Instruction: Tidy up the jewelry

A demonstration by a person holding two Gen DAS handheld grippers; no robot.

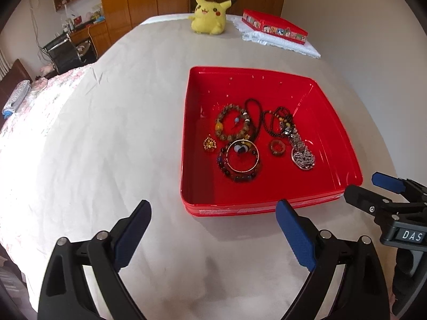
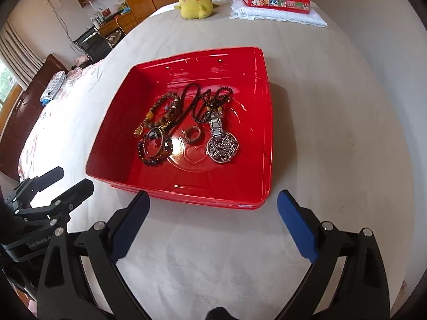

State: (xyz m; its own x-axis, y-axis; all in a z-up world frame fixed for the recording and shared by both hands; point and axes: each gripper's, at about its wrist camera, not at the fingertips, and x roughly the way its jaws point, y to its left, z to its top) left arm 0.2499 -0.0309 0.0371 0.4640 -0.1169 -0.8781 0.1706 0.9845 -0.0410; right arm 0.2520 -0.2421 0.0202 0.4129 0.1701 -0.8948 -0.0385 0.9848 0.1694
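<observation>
Jewelry [image 1: 246,138] in red tray [image 1: 344,144], ahead of both spread, empty claws, left claw [image 1: 213,210], right claw [image 2: 213,200]

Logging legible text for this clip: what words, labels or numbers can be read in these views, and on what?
"DAS": white letters on the body of the right gripper, seen from the left wrist view.
Small pale lettering on the left gripper body, right wrist view: too blurred to read.
Picture panels on the red box at the back: no readable words.
</observation>
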